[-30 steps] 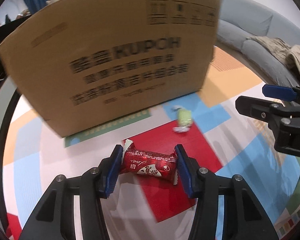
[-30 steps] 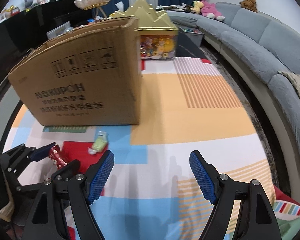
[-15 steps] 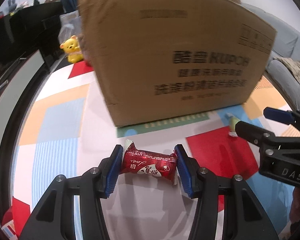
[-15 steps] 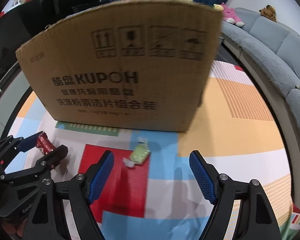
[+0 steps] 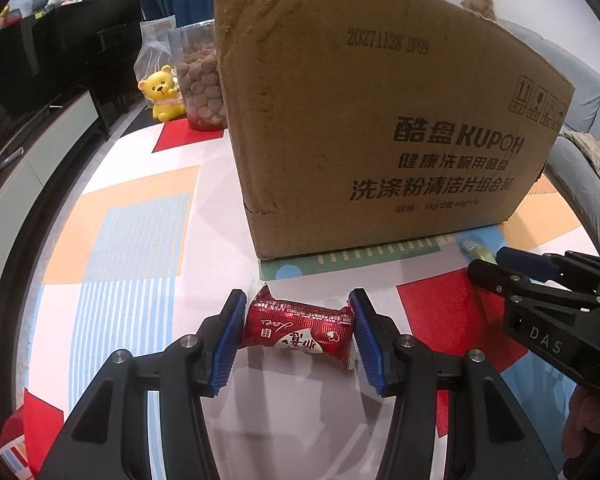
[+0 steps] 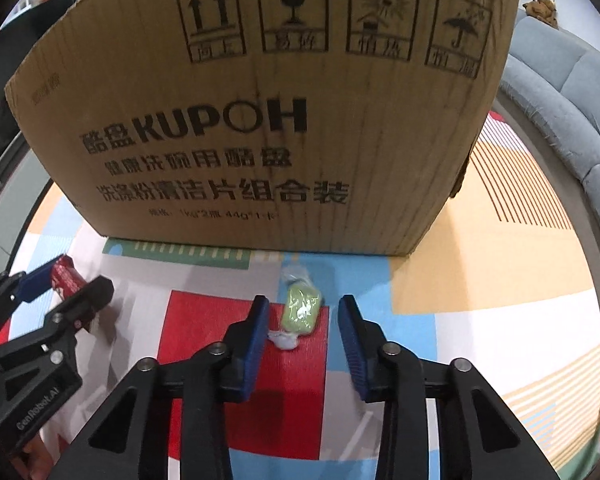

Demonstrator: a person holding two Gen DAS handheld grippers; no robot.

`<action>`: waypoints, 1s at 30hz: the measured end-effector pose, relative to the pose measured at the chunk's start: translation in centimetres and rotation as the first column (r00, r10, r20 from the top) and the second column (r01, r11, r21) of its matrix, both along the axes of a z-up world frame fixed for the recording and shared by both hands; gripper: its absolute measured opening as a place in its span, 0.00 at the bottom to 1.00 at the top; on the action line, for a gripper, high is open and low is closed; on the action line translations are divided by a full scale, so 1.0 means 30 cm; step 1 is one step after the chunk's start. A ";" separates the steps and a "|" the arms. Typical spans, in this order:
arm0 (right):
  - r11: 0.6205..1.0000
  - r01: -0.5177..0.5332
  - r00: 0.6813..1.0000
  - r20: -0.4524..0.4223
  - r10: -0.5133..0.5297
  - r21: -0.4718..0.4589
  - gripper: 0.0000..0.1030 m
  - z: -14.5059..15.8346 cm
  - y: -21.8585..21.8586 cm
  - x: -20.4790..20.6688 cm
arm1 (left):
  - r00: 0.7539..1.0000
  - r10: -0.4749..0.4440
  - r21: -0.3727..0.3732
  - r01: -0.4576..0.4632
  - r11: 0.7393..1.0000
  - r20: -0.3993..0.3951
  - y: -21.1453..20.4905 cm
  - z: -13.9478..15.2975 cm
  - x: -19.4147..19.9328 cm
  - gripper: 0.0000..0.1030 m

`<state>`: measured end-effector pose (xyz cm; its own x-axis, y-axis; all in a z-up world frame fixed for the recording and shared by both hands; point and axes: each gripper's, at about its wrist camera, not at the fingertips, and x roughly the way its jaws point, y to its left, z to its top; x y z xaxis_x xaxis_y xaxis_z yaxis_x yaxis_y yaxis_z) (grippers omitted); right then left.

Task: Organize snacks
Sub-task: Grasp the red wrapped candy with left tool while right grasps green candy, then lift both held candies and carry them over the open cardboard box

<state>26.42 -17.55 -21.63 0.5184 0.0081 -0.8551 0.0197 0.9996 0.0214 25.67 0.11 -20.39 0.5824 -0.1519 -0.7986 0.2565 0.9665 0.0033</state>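
My left gripper (image 5: 298, 308) is shut on a red wrapped snack (image 5: 298, 326), with a blue pad pressing each end, just above the mat in front of the cardboard box (image 5: 380, 120). In the right wrist view it stays at the left (image 6: 64, 284), the red snack (image 6: 66, 278) showing between its pads. My right gripper (image 6: 302, 312) is low over a pale green wrapped candy (image 6: 302, 310) that lies on the mat close to the box (image 6: 260, 100). Its jaws are closing with the candy between them, a small gap left on each side. The left wrist view has the right gripper (image 5: 490, 260) beside the green candy (image 5: 478, 250).
A patterned play mat (image 5: 140, 220) covers the floor. Behind the box's left corner are a yellow bear toy (image 5: 164, 92) and a bag of brown nuts (image 5: 200, 76). A black cabinet (image 5: 40, 52) runs along the left, a grey sofa (image 6: 572, 92) along the right.
My right gripper has come down and in toward the box, over the green candy, and its jaws have narrowed around it. The left gripper has shifted sideways with the red snack still gripped.
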 end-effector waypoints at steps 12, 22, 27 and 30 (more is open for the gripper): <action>0.999 -0.047 0.999 0.001 0.047 -0.018 0.20 0.014 0.085 -0.027 | 1.000 -0.001 -0.007 0.001 1.000 -0.001 -0.005 0.002 0.002 0.50; 0.997 -0.074 0.997 0.030 0.074 -0.015 0.20 0.096 0.125 -0.043 | 1.000 0.002 -0.016 -0.002 1.000 0.016 -0.011 0.039 -0.012 0.50; 0.997 -0.078 0.996 0.048 0.079 -0.015 0.20 0.141 0.123 -0.069 | 0.999 0.006 -0.019 -0.005 1.000 0.033 -0.014 0.076 -0.029 0.50; 0.997 -0.079 0.995 0.060 0.080 -0.013 0.20 0.171 0.097 -0.094 | 0.999 0.009 -0.020 -0.009 1.000 0.042 -0.019 0.101 -0.043 0.50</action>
<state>23.61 -14.63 -16.50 0.5671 0.0425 -0.8226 -0.0607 0.9981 0.0097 24.39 -0.45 -17.37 0.6166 -0.1618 -0.7705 0.2478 0.9688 -0.0052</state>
